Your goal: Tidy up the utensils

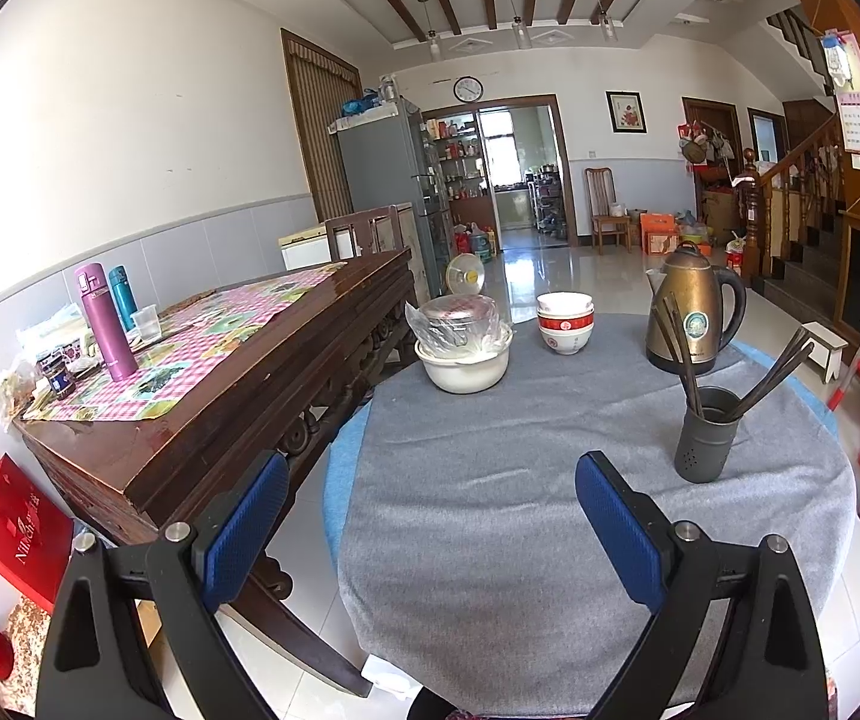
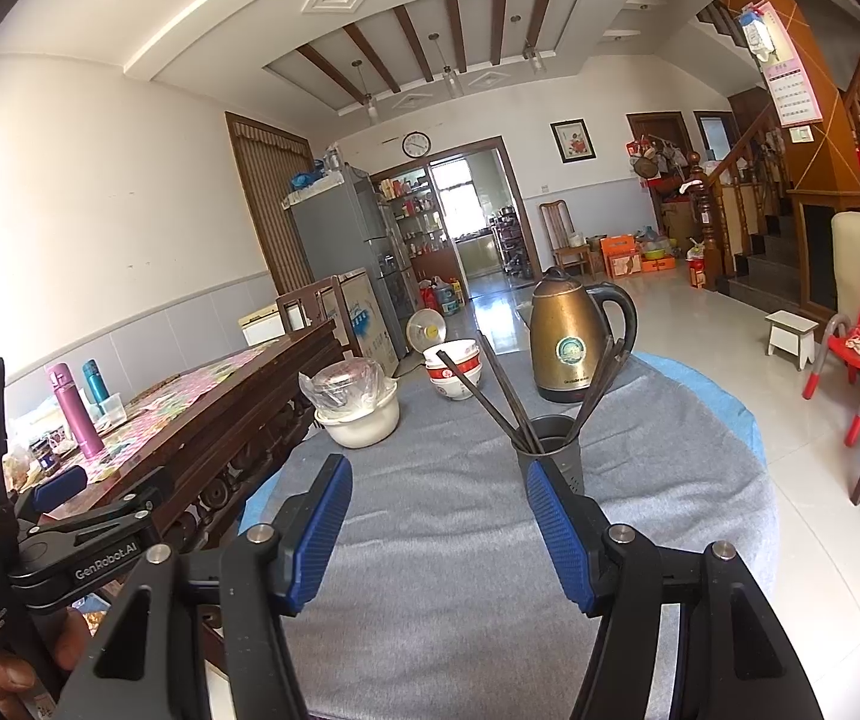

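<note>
Our left tool (image 1: 430, 516) and right tool (image 2: 436, 525) hang spread apart, empty, over the grey worktop (image 1: 490, 510). Dark chopsticks (image 1: 772, 375) stand in the holder (image 1: 704, 441).

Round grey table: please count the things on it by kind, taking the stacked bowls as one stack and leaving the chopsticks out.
Kettle: 1
Dark utensil holder: 1
Bowl stack: 1
White pot: 1
Plastic-wrapped metal container, resting in the pot: 1
Total: 5
</note>
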Action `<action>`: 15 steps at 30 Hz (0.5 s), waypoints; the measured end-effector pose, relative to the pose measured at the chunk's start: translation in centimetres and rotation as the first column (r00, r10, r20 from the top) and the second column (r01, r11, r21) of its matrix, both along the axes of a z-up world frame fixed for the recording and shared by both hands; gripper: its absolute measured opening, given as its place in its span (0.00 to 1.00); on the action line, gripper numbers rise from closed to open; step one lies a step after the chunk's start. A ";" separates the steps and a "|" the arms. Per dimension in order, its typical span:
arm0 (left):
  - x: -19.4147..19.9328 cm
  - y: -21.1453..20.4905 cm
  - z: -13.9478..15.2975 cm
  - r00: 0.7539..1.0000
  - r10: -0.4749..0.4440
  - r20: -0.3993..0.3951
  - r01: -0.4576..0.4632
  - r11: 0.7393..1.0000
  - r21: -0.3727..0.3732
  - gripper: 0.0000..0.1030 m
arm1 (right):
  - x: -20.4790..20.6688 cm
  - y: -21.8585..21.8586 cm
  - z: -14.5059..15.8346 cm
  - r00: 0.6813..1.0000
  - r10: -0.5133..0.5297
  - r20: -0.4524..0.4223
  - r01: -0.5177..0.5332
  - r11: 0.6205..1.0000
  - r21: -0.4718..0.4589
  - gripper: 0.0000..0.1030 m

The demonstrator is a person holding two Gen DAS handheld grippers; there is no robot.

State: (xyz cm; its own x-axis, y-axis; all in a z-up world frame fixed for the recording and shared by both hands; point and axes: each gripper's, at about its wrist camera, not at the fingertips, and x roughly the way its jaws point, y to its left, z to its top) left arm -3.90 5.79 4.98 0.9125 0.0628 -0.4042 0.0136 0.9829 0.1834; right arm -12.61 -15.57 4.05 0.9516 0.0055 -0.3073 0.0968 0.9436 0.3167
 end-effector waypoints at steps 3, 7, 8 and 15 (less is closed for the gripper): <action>0.0 0.0 0.0 1.000 0.001 -0.001 -0.001 1.000 0.000 0.94 | 0.0 0.0 0.0 1.000 0.000 0.000 0.000 1.000 -0.002 0.63; 0.0 0.1 0.0 1.000 0.001 -0.001 -0.001 1.000 -0.001 0.94 | 0.0 0.1 0.0 1.000 0.000 0.000 0.000 1.000 0.000 0.63; 0.0 0.1 0.0 1.000 0.001 -0.001 -0.001 1.000 0.000 0.94 | 0.0 0.1 0.0 1.000 0.000 0.000 0.000 1.000 -0.001 0.63; 0.0 0.1 0.0 1.000 0.001 -0.006 -0.001 1.000 -0.001 0.94 | 0.1 0.2 0.0 1.000 0.002 -0.003 -0.002 1.000 -0.001 0.63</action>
State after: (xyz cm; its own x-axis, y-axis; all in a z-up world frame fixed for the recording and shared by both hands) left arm -3.94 5.90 4.98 0.9102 0.0632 -0.4094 0.0140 0.9830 0.1828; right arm -12.50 -15.42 4.07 0.9507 0.0076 -0.3101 0.0955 0.9440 0.3157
